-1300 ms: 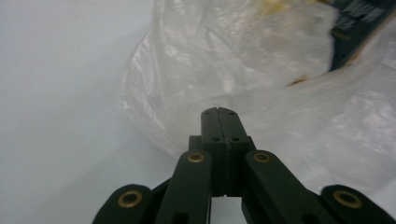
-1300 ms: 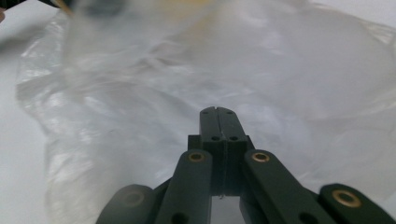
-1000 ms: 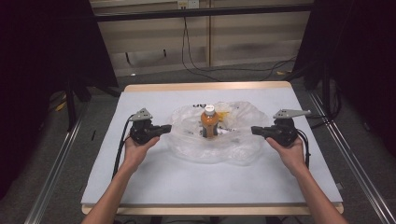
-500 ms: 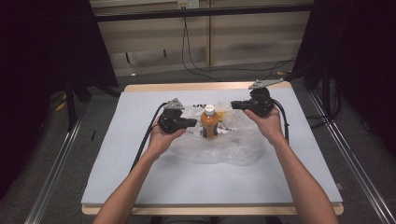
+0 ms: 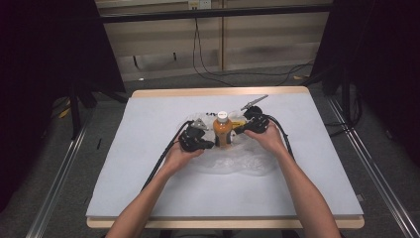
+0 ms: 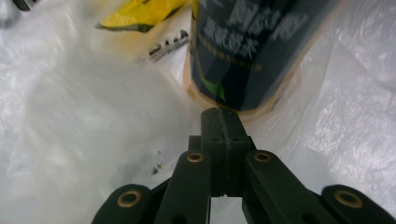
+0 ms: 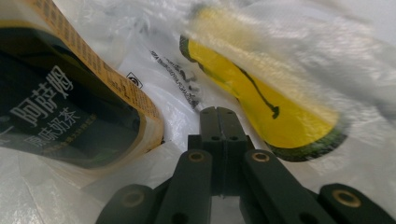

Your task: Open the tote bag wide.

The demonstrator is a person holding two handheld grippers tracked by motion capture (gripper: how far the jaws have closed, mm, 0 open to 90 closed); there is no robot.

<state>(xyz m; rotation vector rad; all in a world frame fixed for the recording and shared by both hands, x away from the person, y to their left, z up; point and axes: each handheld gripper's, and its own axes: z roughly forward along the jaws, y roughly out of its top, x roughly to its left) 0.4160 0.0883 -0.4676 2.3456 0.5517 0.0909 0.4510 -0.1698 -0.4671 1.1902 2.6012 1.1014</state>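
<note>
Bottle [image 5: 222, 130] of orange drink with a white cap stands upright near the middle of the table [image 5: 148, 124], on a crumpled clear plastic bag [image 5: 233, 161]. From the left, the left tool [image 5: 209, 145] comes in low beside the bottle, its tip just by the bottle's base. In the left gripper view its jaws are clenched together with nothing between them, the tip [image 6: 220, 122] sitting just short of the dark label at the bottle's foot [image 6: 247, 56], with the bag [image 6: 70, 116] spread under and around it. A yellow packet [image 6: 140, 11] lies beyond, at the top left of that view. On the other side of the bottle, the right tool [image 5: 239, 130] points in at the upper half of the bottle. In the right gripper view its jaws are likewise pressed shut and empty, the tip [image 7: 219, 122] aimed into the gap between the bottle's label [image 7: 70, 121] on one side and a yellow packet [image 7: 271, 107], seen through the plastic [image 7: 163, 70], on the other. Both hands hold the tools close either side of the bottle.
</note>
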